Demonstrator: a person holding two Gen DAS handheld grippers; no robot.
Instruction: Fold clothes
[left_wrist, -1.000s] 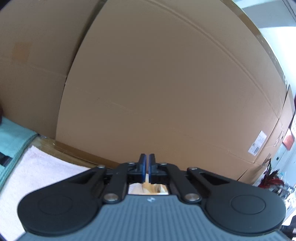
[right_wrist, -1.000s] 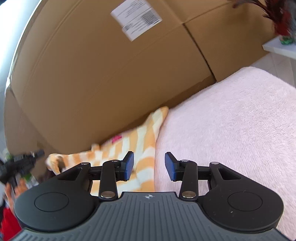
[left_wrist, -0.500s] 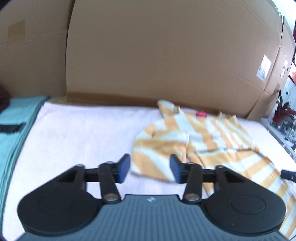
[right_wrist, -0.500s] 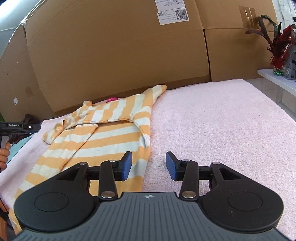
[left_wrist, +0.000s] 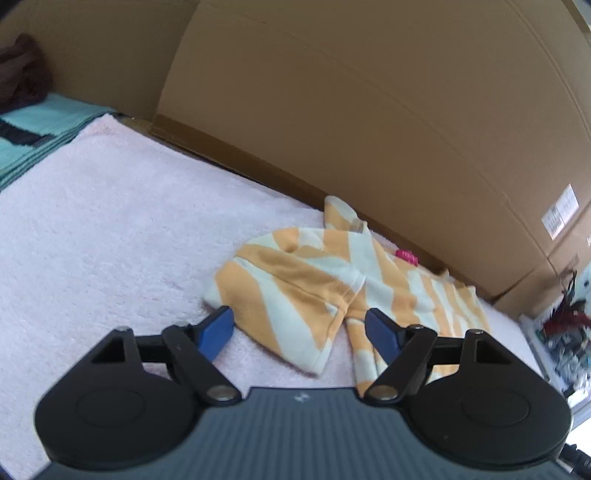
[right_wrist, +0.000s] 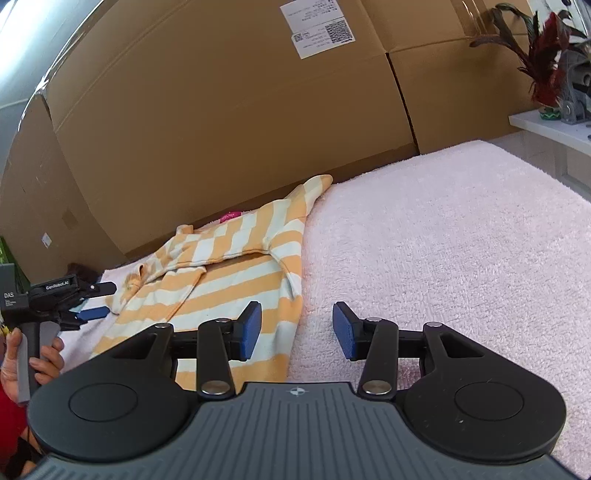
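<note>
Tall cardboard boxes (left_wrist: 369, 122) along the far side, forming a brown wall behind everything, one with a white shipping label (right_wrist: 321, 31) high up in the right wrist view. In front of them, a broad surface covered by a fluffy pale pink towel (right_wrist: 443, 236), mostly bare on its right half. On the towel close to the boxes, an orange-and-white striped garment (right_wrist: 236, 273), spread roughly flat with one sleeve (right_wrist: 312, 190) reaching toward the boxes and the other sleeve (left_wrist: 284, 291) folded over and bunched on the left-hand side; a small pink tag (left_wrist: 406, 255) at the neckline near the cardboard. At the far left edge of the left wrist view, a teal cloth (left_wrist: 40, 125) beside the towel, with something dark (left_wrist: 20, 74) behind it, too blurred to tell. On a white shelf at the far right, a red-leaved plant (right_wrist: 546, 62). Left gripper (left_wrist: 301, 328) low over the towel just short of the bunched sleeve, jaws wide apart with nothing between them, blue pads on either side of the sleeve's hem as seen from its own camera; seen from the right wrist view as a black device in a person's hand (right_wrist: 27, 363). Right gripper (right_wrist: 297, 330) over the garment's right edge, jaws apart and empty, left pad above the striped fabric, right pad above bare towel.
</note>
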